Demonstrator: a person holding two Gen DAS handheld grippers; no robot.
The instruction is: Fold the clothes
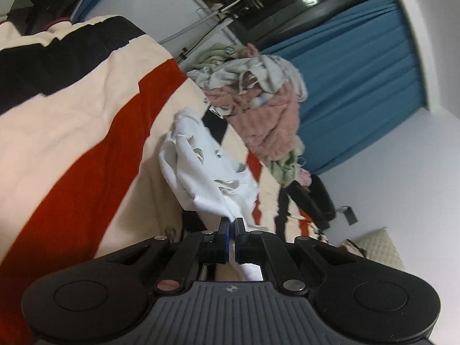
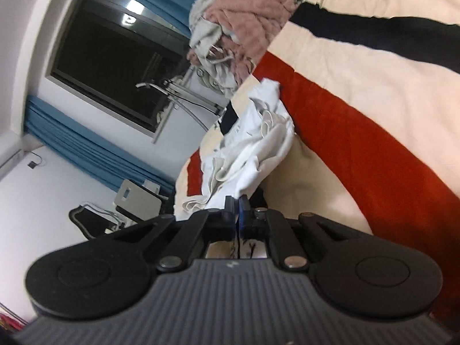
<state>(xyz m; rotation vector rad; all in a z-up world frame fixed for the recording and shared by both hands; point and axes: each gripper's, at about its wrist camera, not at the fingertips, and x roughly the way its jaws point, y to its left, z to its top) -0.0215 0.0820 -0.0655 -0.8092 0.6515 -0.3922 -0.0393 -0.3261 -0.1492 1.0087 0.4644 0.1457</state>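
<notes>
Both pairs of tongs are clenched on a white garment [image 1: 207, 172] that lies crumpled on a bed covered by a cream blanket [image 1: 72, 132] with broad red and black stripes. The left tongs [image 1: 231, 224] pinch one edge of the cloth, a strip of it showing through between the closed jaws; the right tongs [image 2: 236, 204] grip another edge — apparently the opposite end, though the tilted fisheye views make that hard to confirm. The garment bunches in loose folds between the two grips, resting on the blanket. Beyond it, toward the far end of the bed, sits a heap of unfolded laundry [image 1: 258, 100] — pink, grey and pale green pieces. Blue curtains [image 1: 359, 86] hang beside a dark window [image 2: 115, 66].
</notes>
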